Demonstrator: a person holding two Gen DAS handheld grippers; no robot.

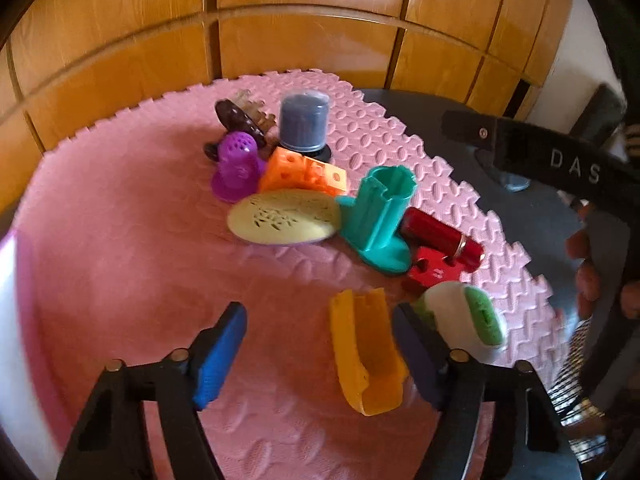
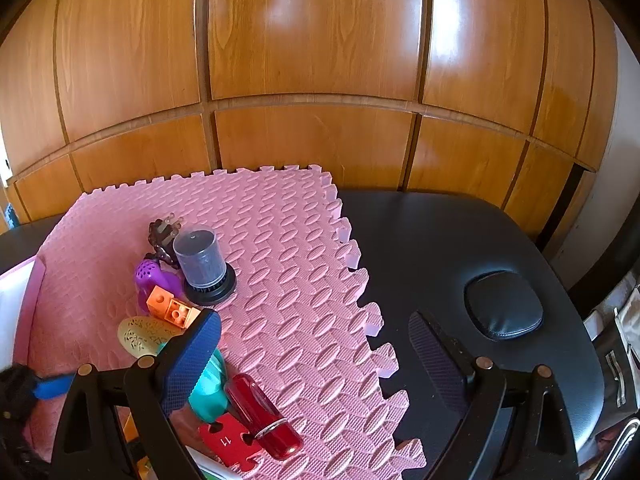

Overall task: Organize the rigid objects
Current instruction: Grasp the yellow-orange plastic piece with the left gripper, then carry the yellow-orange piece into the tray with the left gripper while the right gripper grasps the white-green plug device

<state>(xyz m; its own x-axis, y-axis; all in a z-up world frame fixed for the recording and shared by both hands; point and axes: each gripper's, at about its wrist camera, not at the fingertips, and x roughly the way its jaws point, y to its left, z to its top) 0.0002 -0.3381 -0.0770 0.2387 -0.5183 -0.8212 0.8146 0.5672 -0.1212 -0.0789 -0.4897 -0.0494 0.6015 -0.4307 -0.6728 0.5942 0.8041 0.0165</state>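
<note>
The left claw (image 1: 320, 344) sits at the bottom of the left wrist view, jaws apart, with the yellow curved plastic trough (image 1: 366, 356) lying on the pink foam puzzle mat (image 1: 120, 240) between the blue-padded fingers (image 1: 218, 360); the trough lies close against the right-hand finger, but contact cannot be confirmed and the left-hand pad stands clear of it. Just right of that finger rests a white and green rounded plastic piece (image 1: 464, 316). Toward the frame's centre a cluster is gathered: a pale yellow oval perforated disc (image 1: 284, 218), a teal plastic tube holder on a flat base (image 1: 380, 216), a glossy red cylinder with a metal band (image 1: 444, 236) lying over a red flat puzzle-shaped tile (image 1: 432, 270), an orange holed block (image 1: 304, 172), a purple perforated dome (image 1: 236, 164), a grey translucent cylinder on a black base (image 1: 303, 122) and a dark brown disc-shaped piece (image 1: 236, 120). The right claw (image 2: 316, 360) hangs with jaws wide apart and nothing between them, over the mat's edge and the black padded bench (image 2: 460, 232).
</note>
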